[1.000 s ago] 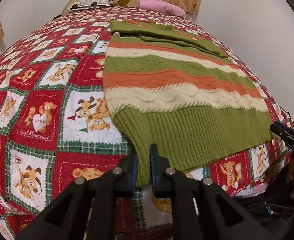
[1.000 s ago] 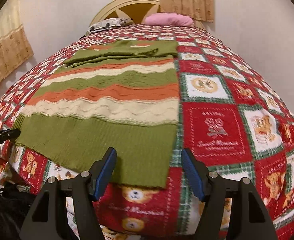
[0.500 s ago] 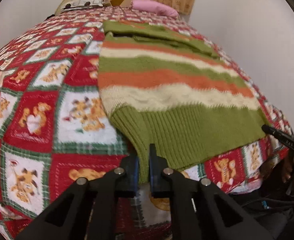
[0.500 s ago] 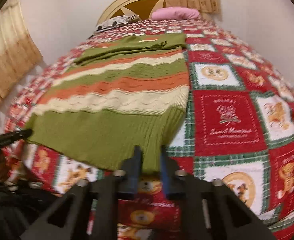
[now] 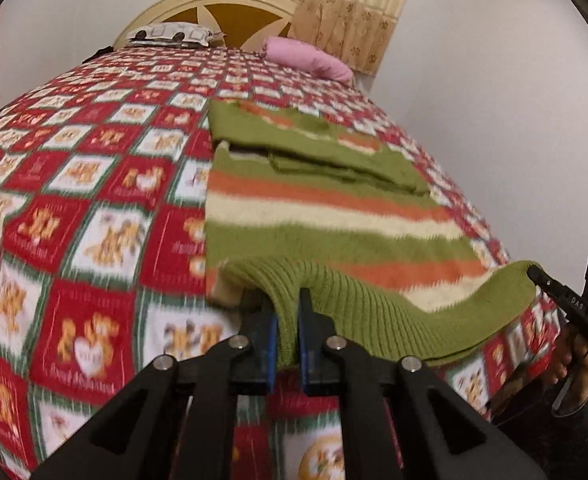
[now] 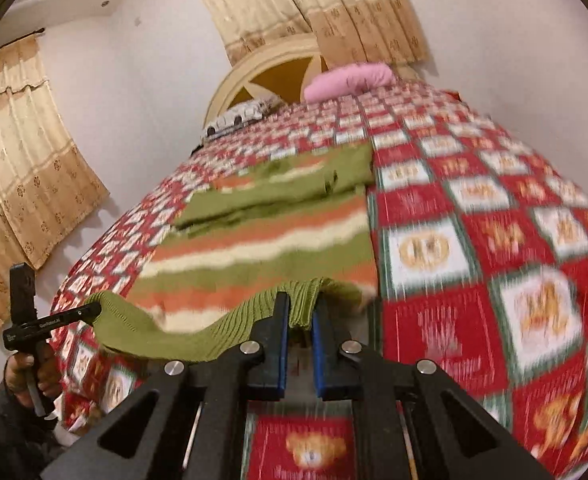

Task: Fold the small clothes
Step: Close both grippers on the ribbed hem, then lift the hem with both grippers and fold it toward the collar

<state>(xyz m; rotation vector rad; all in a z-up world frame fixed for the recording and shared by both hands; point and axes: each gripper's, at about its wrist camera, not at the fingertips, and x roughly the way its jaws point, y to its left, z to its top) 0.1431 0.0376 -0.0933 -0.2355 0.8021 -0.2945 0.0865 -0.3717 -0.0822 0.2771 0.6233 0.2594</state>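
- 1 striped sweater (image 5: 325,232), green, orange and cream, on the bed
- 2 grippers: the left gripper (image 5: 287,320) and the right gripper (image 6: 301,316)
- 1 patchwork bedspread (image 5: 94,208), red and white with bears
- 2 pillows: 1 pink pillow (image 5: 305,58), 1 patterned pillow (image 5: 170,34)
- 1 headboard (image 5: 214,0)
- 2 curtains in the right wrist view: 1 behind the headboard (image 6: 313,4), 1 at the left (image 6: 22,152)

Both tools are built alike: the left gripper (image 5: 287,316) has matte black angular arms with triangular cut-outs, round silver screw heads along the top, and blue pads lining the inner faces of its fingers (image 5: 262,332) — the right gripper (image 6: 298,314) matches it, part for part. Seen from the side, each shows a slim black bar with small white lettering, too blurred to read, and a boxy black block standing up behind it. The person's hand (image 6: 28,372) wraps a black grip — a dark sleeve (image 5: 573,432) shows below the wrist.
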